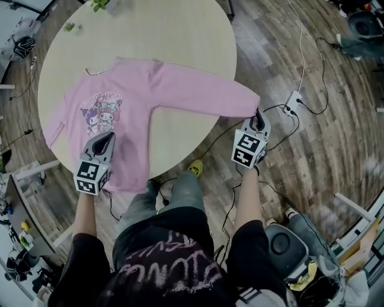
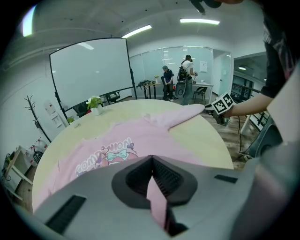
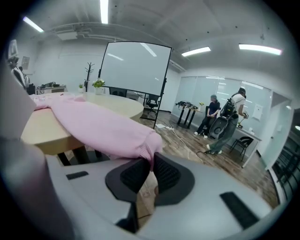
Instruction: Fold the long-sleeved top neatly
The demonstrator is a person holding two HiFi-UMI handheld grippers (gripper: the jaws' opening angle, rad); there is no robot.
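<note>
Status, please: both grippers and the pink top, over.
Left gripper shut on hem. Right gripper shut on sleeve cuff. Pink top flat on table, unfolded. Plant at far edge.

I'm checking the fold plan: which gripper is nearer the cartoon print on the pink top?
Left. The left gripper pinches the pink top just below the cartoon print; the right gripper holds the sleeve cuff beyond the table edge, well away.

Pink top (image 1: 180,90), chest print (image 1: 103,113) in lilac, teal, white. Cream table (image 1: 180,36). Brown wood-plank floor (image 1: 324,156). Grey left gripper (image 1: 108,137) and right gripper (image 1: 259,114), black ribbed pads (image 2: 165,177), black-and-white square markers (image 1: 248,149). Yellow shoe (image 1: 195,166). Black shirt (image 1: 174,264), faded pink lettering. White board (image 2: 89,75), black frame.
</note>
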